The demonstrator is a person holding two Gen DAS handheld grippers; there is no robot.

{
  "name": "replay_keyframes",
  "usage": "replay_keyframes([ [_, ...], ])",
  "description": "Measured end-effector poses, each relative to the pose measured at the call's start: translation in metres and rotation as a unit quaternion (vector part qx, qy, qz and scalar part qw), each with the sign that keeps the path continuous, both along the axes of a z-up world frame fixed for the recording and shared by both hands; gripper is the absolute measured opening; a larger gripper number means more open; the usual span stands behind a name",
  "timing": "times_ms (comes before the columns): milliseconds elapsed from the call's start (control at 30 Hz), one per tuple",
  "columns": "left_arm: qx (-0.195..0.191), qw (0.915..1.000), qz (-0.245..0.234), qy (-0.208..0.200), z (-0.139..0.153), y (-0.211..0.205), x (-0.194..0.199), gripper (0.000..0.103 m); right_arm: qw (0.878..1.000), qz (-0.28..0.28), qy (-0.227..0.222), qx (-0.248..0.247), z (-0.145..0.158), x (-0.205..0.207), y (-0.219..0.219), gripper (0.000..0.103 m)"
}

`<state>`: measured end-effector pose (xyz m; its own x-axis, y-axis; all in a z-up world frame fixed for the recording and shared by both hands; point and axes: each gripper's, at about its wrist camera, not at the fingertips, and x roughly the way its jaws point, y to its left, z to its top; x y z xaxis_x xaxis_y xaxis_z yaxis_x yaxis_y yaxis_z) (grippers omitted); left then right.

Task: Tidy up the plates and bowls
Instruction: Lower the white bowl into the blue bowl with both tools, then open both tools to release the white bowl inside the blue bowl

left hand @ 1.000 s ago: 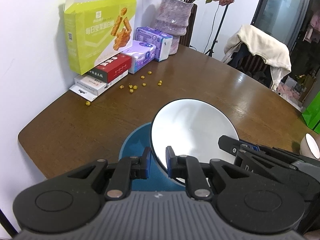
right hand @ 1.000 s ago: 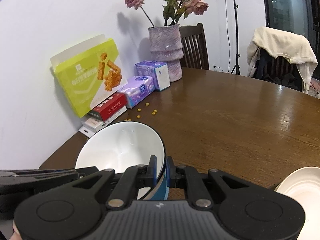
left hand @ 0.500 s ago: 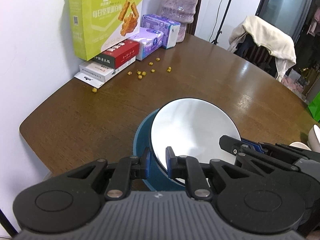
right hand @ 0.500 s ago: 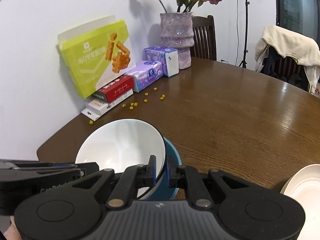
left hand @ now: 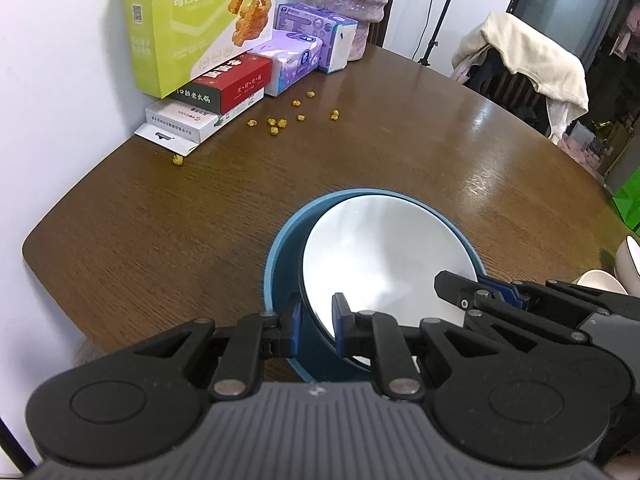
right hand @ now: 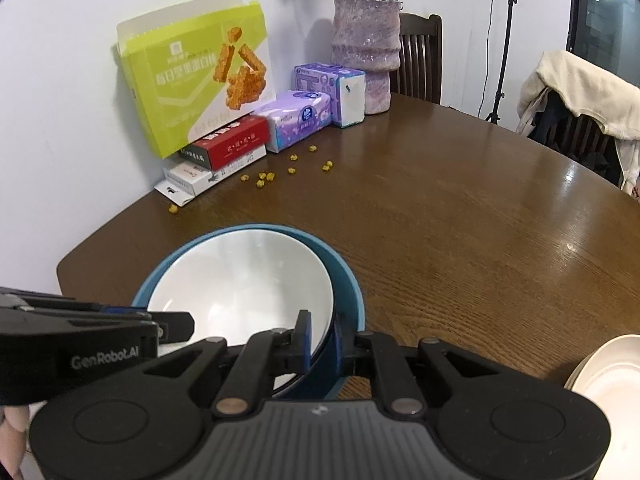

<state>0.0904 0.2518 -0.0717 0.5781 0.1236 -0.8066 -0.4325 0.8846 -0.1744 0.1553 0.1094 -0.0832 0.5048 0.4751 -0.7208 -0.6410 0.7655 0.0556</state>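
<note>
A white bowl (left hand: pixel 384 256) sits tilted inside a larger blue bowl (left hand: pixel 280 276) near the table's front edge. My left gripper (left hand: pixel 316 322) is shut on the white bowl's near left rim. My right gripper (right hand: pixel 322 342) is shut on the same white bowl (right hand: pixel 240 280) at its right rim, with the blue bowl's wall (right hand: pixel 348 296) just outside its right finger. The right gripper shows in the left wrist view (left hand: pixel 476 292); the left gripper shows in the right wrist view (right hand: pixel 172 326).
White plates (right hand: pixel 612 376) are stacked at the right, also in the left wrist view (left hand: pixel 628 256). Against the wall stand a green snack box (right hand: pixel 200 76), flat boxes (right hand: pixel 216 160), tissue packs (right hand: pixel 300 118) and a vase (right hand: pixel 366 52). Yellow crumbs (right hand: pixel 292 168) lie scattered on the wooden table (right hand: pixel 460 220).
Both grippers have lowered the white bowl down into the blue bowl. The blue rim now shows around it. Both cameras tilted down toward the table.
</note>
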Motion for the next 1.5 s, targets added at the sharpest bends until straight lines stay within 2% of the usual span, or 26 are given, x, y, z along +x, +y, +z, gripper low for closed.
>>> replay_keyframes([
  [167, -0.004, 1.0, -0.002, -0.002, 0.0, 0.001, 0.0, 0.018, 1.0, -0.001, 0.005, 0.001, -0.001, 0.003, -0.001, 0.011],
  [267, -0.011, 0.9999, -0.004, -0.003, 0.0, 0.001, 0.0, 0.024, 1.0, 0.001, 0.009, 0.004, -0.001, 0.004, -0.001, 0.014],
  [367, -0.012, 0.9999, -0.005, -0.004, 0.001, -0.001, 0.0, 0.025, 1.0, 0.002, 0.013, 0.009, 0.0, 0.005, -0.002, 0.016],
  [667, -0.027, 0.9995, -0.011, -0.009, 0.002, -0.001, -0.001, 0.036, 0.999, -0.002, 0.038, 0.033, 0.001, 0.011, -0.009, 0.017],
  [900, -0.026, 0.9994, -0.013, -0.018, 0.007, -0.003, -0.002, 0.044, 0.996, -0.012, 0.065, 0.052, 0.002, 0.018, -0.016, 0.016],
  [1067, -0.017, 0.9994, -0.015, -0.024, 0.011, -0.005, -0.004, 0.047, 0.996, -0.011, 0.062, 0.069, 0.008, 0.017, -0.021, 0.018],
  [1133, -0.017, 0.9993, -0.015, -0.029, 0.013, -0.005, -0.006, 0.052, 0.996, -0.011, 0.059, 0.071, 0.011, 0.017, -0.022, 0.018],
  [1300, -0.005, 0.9983, -0.019, -0.054, 0.024, -0.01, -0.016, 0.066, 0.994, -0.009, 0.053, 0.092, 0.018, 0.015, -0.033, 0.032],
  [1367, 0.003, 0.9977, -0.018, -0.066, 0.029, -0.011, -0.02, 0.079, 0.994, -0.016, 0.043, 0.1, 0.022, 0.014, -0.04, 0.045],
  [1433, 0.011, 0.9967, -0.017, -0.078, 0.033, -0.014, -0.024, 0.083, 0.992, -0.019, 0.037, 0.116, 0.025, 0.014, -0.049, 0.052],
  [1500, 0.019, 0.9955, -0.017, -0.091, 0.037, -0.018, -0.028, 0.092, 0.991, -0.02, 0.026, 0.13, 0.029, 0.012, -0.059, 0.06],
])
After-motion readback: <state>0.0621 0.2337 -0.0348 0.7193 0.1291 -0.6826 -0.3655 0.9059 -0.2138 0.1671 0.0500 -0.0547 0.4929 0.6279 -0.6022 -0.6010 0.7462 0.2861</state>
